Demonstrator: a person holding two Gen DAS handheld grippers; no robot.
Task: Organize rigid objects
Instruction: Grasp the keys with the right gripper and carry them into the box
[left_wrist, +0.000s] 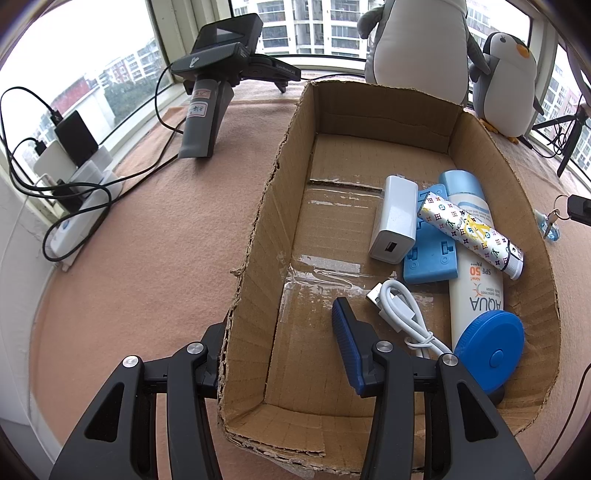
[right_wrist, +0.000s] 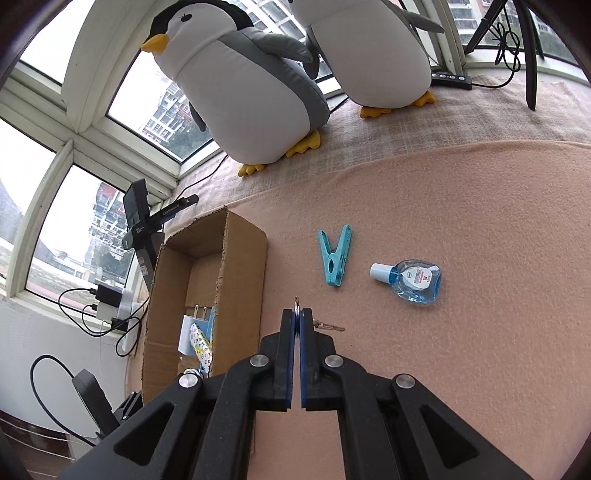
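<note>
Pinching a small key (right_wrist: 296, 305) between its blue pads, the right gripper (right_wrist: 297, 325) sits clenched above the pink cloth (right_wrist: 461, 206); the key's tip pokes out past the fingertips and a second key (right_wrist: 328, 326) hangs off to the right. Cardboard box (right_wrist: 243, 258) lies just left of it, near wall torn and ragged. Clothes peg (right_wrist: 335, 258) and small blue bottle (right_wrist: 410, 280) lie ahead on open cloth, apart from each other. Left gripper (left_wrist: 280, 347) is spread wide, straddling the box's left wall: one finger outside, one inside. Box holds white charger (left_wrist: 393, 219), patterned tube (left_wrist: 469, 230), sunscreen bottle (left_wrist: 472, 280), white cable (left_wrist: 402, 314), blue round tape (left_wrist: 489, 350); its left half is bare floor. Two plush penguins (right_wrist: 240, 85) stand at the window.
</note>
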